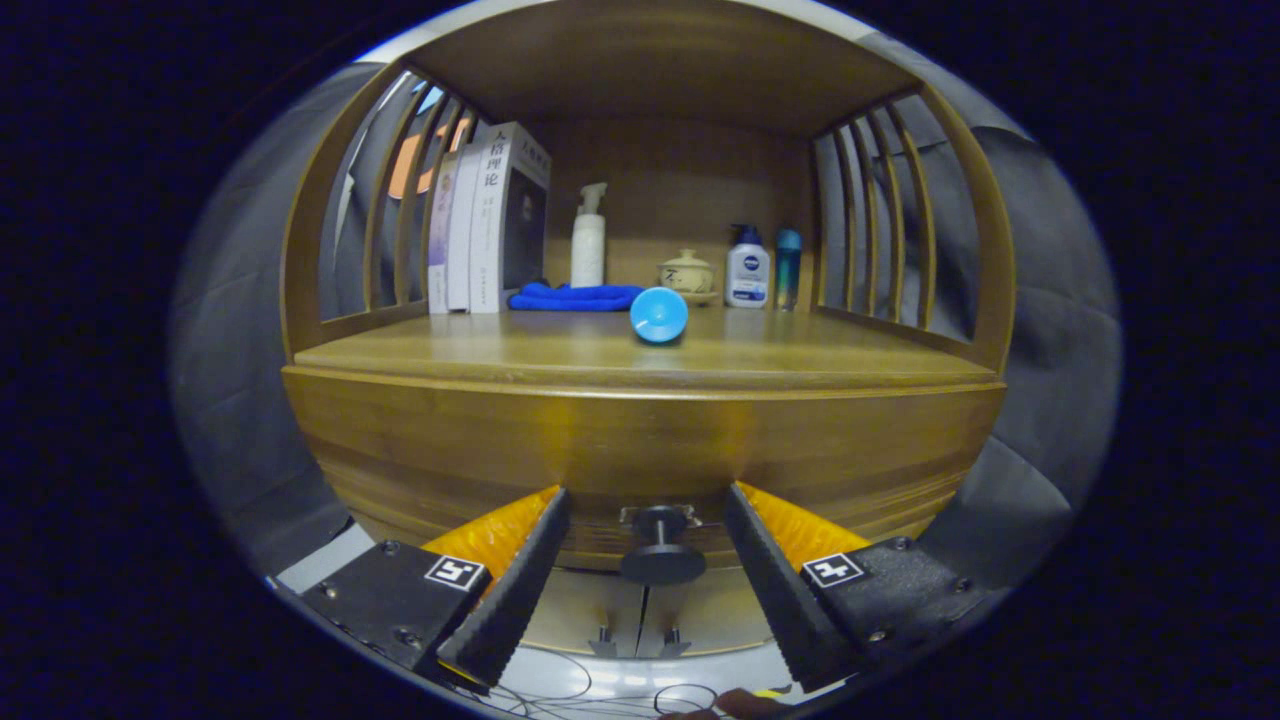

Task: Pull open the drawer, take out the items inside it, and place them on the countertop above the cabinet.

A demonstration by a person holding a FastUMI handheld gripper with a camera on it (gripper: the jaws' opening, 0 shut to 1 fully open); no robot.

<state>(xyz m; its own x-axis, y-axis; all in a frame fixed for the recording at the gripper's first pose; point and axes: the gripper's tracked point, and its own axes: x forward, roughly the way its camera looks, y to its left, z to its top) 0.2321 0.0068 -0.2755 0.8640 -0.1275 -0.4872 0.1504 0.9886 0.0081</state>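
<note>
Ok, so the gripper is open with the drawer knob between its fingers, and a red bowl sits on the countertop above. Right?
Not quite: the bowl is blue, not red, as the gripper view shows. The rest holds: the gripper is open with the drawer knob between its fingers, and the bowl sits on the countertop above.

Gripper (647, 520) fingers (520, 570) spread apart

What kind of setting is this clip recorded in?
Likely a staged home corner in a booth: a wooden cabinet whose shelf holds books, a blue cloth and toiletry bottles. The open gripper brackets the drawer knob.
</note>
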